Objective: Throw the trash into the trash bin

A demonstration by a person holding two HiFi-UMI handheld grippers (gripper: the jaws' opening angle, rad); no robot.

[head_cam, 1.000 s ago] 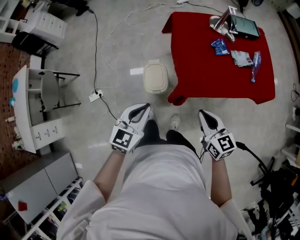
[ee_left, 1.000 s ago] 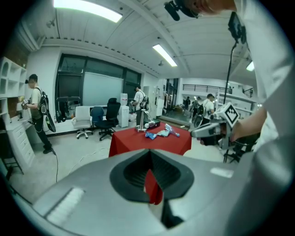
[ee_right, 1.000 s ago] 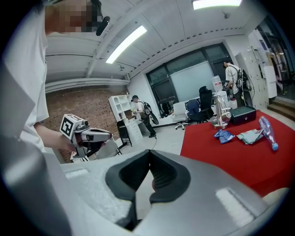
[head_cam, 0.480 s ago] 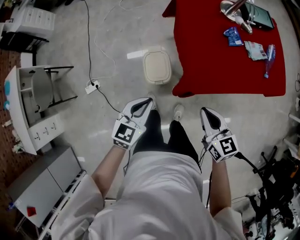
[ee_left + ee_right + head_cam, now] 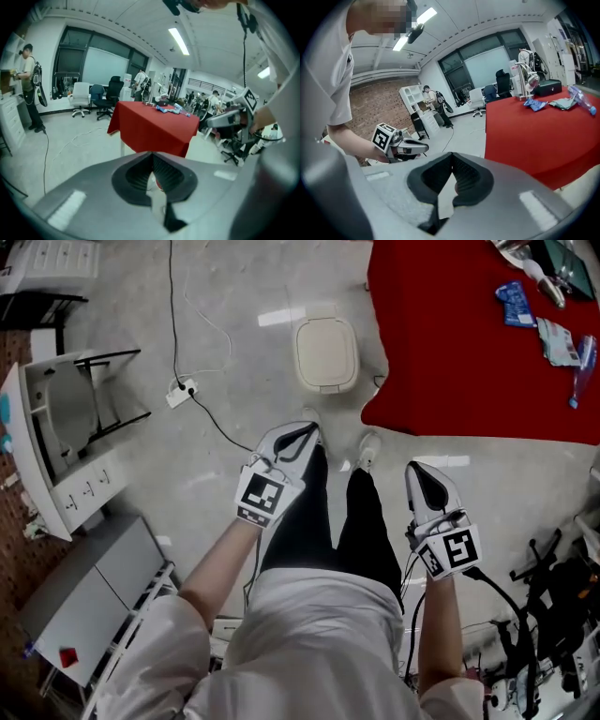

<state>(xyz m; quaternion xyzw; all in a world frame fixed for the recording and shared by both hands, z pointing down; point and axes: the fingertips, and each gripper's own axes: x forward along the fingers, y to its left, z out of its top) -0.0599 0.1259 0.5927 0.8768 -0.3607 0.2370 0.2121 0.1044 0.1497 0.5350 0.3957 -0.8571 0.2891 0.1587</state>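
The cream lidded trash bin [image 5: 325, 354] stands on the floor beside the red-clothed table [image 5: 469, 352]. On the table lie a blue wrapper [image 5: 516, 304], a white wrapper [image 5: 558, 341] and a plastic bottle [image 5: 586, 367]; the right gripper view shows the same blue wrapper [image 5: 536, 105] and bottle [image 5: 583, 101]. My left gripper [image 5: 292, 435] hangs by the person's left leg, jaws shut and empty. My right gripper [image 5: 427, 474] is held by the right leg, also shut with nothing in it. Both are well short of the bin and the table.
A white power strip [image 5: 180, 392] and its cable lie on the floor left of the bin. A white desk [image 5: 37, 456] and grey cabinets [image 5: 84, 596] stand at the left; black equipment [image 5: 553, 615] crowds the right. Other people stand across the room.
Both grippers have dropped lower beside the person's legs. In the head view the bin and the red table have slid toward the upper right.
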